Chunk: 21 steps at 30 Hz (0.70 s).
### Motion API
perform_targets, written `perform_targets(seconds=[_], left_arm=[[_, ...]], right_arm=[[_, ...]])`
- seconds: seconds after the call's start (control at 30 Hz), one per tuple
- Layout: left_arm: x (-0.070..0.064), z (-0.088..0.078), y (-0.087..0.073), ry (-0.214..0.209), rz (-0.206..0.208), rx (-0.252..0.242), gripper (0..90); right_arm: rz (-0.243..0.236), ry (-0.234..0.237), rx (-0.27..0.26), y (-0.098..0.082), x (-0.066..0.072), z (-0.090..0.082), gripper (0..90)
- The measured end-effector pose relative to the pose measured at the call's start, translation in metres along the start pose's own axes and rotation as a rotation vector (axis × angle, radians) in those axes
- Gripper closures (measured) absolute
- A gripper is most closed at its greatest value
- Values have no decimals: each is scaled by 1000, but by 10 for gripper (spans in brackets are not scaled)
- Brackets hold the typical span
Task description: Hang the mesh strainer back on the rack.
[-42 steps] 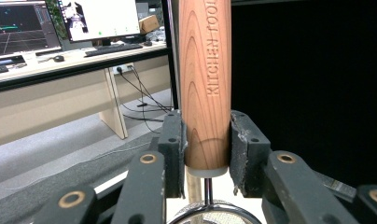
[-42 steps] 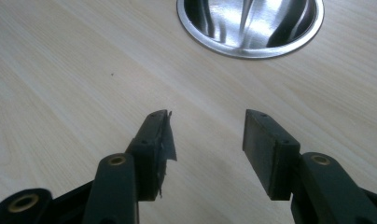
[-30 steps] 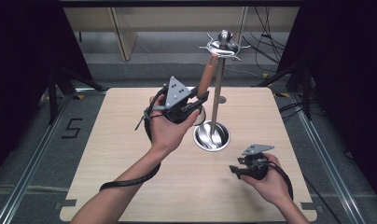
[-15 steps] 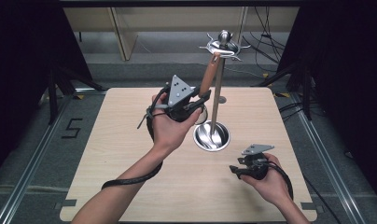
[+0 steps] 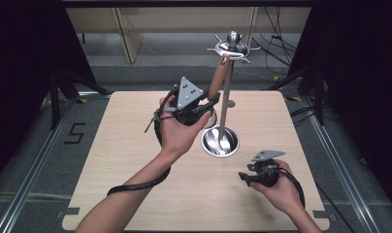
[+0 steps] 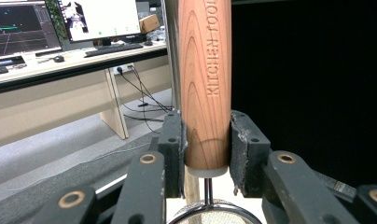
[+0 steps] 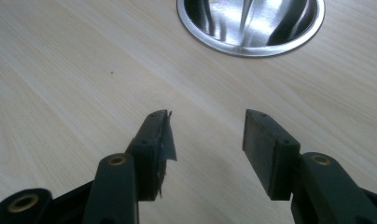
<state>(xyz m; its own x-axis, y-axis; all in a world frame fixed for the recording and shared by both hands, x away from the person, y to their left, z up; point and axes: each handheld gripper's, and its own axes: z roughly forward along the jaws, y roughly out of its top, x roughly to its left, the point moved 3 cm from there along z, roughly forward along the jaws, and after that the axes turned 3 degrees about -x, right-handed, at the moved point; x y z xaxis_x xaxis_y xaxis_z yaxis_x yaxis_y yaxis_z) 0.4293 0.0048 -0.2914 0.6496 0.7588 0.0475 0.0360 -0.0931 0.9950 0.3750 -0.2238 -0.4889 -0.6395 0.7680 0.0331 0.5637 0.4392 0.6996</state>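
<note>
The left hand [image 5: 177,131] was raised above the table, forearm stretched forward, its left gripper [image 6: 206,140] clamped on a wooden handle [image 6: 205,79]. The right hand [image 5: 279,187] stayed low near the body, the right gripper [image 7: 207,133] with jaws apart, holding nothing

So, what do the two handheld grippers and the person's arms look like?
Both grippers, left and right, are black, each topped by a grey three-cornered plate and trailing a black cable. The jaws have dark pads and brass-coloured pivot rings. The forearms are bare, without sleeves.
</note>
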Motion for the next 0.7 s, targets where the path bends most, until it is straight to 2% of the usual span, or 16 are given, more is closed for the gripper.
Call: perform_targets(seconds=[0.7], left_arm=[[0, 8, -1, 13, 4, 11, 680]], right_arm=[[-3, 0, 3, 0, 0, 0, 513]])
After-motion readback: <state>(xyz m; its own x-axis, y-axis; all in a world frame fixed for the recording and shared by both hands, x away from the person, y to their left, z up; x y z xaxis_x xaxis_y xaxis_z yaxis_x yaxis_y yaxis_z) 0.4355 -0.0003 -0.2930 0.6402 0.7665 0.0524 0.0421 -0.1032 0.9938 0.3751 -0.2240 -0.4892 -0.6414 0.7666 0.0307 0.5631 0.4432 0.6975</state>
